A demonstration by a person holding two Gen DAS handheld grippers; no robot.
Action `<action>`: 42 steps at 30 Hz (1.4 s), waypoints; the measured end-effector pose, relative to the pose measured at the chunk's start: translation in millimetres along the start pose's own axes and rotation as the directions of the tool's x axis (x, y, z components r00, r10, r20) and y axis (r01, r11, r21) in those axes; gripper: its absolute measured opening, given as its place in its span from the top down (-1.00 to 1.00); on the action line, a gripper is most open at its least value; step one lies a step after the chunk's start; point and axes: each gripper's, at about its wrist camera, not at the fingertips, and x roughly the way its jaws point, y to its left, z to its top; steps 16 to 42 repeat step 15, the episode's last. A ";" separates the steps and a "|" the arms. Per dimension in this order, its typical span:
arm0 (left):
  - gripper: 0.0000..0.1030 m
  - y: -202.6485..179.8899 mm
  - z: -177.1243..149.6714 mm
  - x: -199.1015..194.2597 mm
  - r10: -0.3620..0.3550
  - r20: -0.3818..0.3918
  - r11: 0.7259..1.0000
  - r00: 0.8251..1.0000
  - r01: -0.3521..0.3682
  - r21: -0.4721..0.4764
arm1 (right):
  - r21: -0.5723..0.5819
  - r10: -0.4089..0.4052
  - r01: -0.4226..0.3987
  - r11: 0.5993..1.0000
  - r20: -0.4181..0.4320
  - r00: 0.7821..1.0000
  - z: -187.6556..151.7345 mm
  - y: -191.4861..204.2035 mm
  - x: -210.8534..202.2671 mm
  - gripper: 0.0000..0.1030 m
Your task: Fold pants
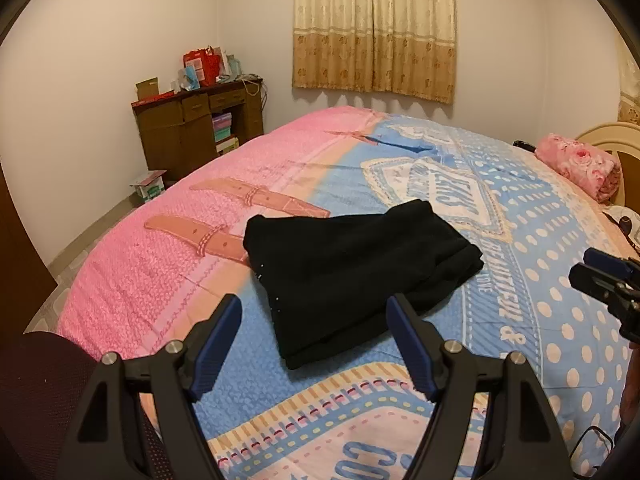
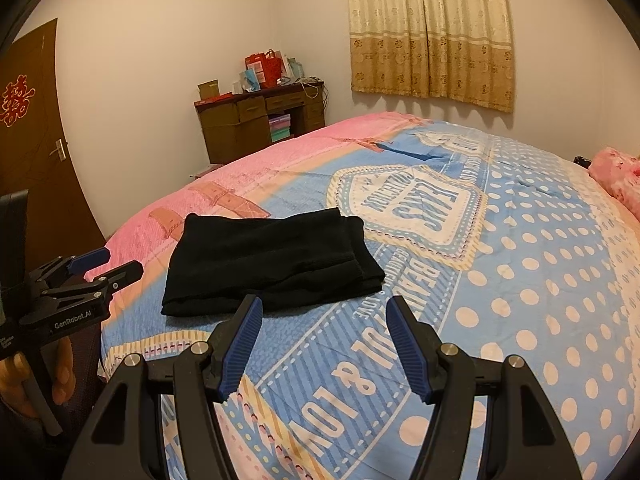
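Note:
Black pants [image 1: 352,276] lie folded into a thick rectangle on the pink and blue bedspread [image 1: 520,248]; they also show in the right wrist view [image 2: 268,264]. My left gripper [image 1: 314,304] is open and empty, held above the near edge of the pants. My right gripper [image 2: 322,308] is open and empty, held just off the pants' near right corner. The right gripper shows at the right edge of the left wrist view [image 1: 592,268]. The left gripper shows at the left of the right wrist view [image 2: 116,264].
A rolled pink floral blanket [image 1: 580,164] lies at the head of the bed by the headboard. A brown desk [image 1: 200,128] with bags on top stands against the far wall. A brown door [image 2: 36,140] is at the left. Curtains [image 1: 376,24] hang behind the bed.

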 end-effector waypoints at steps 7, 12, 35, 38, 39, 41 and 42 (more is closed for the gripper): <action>-0.51 -1.0 -2.0 3.6 -0.002 -0.013 1.000 1.000 0.002 0.003 | -0.005 0.007 -0.007 1.000 -0.014 1.000 -2.6 1.4 5.6 -0.27; -0.51 -2.3 -3.5 3.5 -0.002 -0.005 1.000 1.000 0.002 0.017 | -0.009 0.008 -0.008 1.000 -0.029 1.000 -5.7 0.1 9.5 -0.27; -0.51 -1.3 -3.8 4.8 0.000 -0.004 1.000 1.000 0.000 0.020 | -0.011 0.012 -0.012 1.000 -0.039 0.999 -7.4 -0.6 11.7 -0.27; -0.51 -1.3 -3.8 4.8 0.000 -0.004 1.000 1.000 0.000 0.020 | -0.011 0.012 -0.012 1.000 -0.039 0.999 -7.4 -0.6 11.7 -0.27; -0.51 -1.3 -3.8 4.8 0.000 -0.004 1.000 1.000 0.000 0.020 | -0.011 0.012 -0.012 1.000 -0.039 0.999 -7.4 -0.6 11.7 -0.27; -0.51 -1.3 -3.8 4.8 0.000 -0.004 1.000 1.000 0.000 0.020 | -0.011 0.012 -0.012 1.000 -0.039 0.999 -7.4 -0.6 11.7 -0.27; -0.51 -1.3 -3.8 4.8 0.000 -0.004 1.000 1.000 0.000 0.020 | -0.011 0.012 -0.012 1.000 -0.039 0.999 -7.4 -0.6 11.7 -0.27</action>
